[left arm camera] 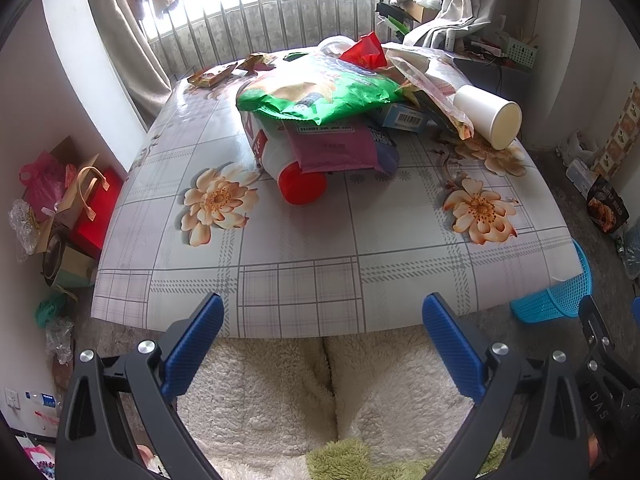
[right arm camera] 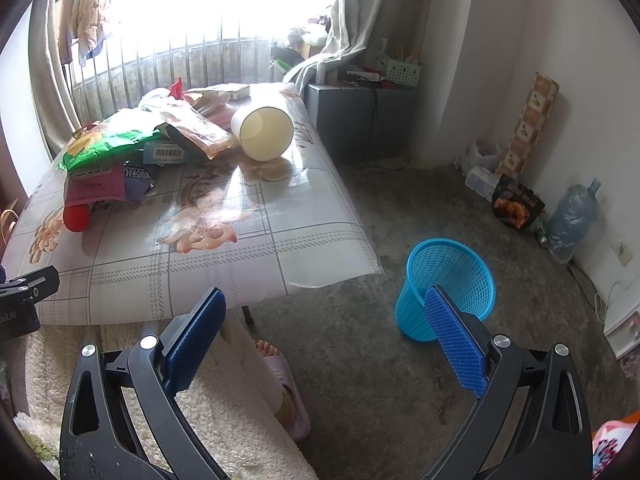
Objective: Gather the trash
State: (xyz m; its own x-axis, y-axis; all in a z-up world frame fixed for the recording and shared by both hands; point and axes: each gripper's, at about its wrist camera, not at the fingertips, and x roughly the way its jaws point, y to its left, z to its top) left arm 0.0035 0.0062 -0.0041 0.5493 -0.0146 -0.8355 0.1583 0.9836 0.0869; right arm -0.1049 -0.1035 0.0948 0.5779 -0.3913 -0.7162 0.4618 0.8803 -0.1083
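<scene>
Daylight is pouring through the barred window (right arm camera: 208,28) behind the low table (right arm camera: 224,240), washing out the panes, while pale curtains (right arm camera: 356,20) are hanging at either side of that window. A grey cabinet (right arm camera: 352,120) is standing right of the table against white walls (right arm camera: 560,40), and bare concrete floor (right arm camera: 400,208) is spreading out to the table's right.

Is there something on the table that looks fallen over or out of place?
Yes. The white paper cup lies on its side near the table's far right edge, mouth open, and a red-capped bottle lies tipped under the wrapper pile.
</scene>
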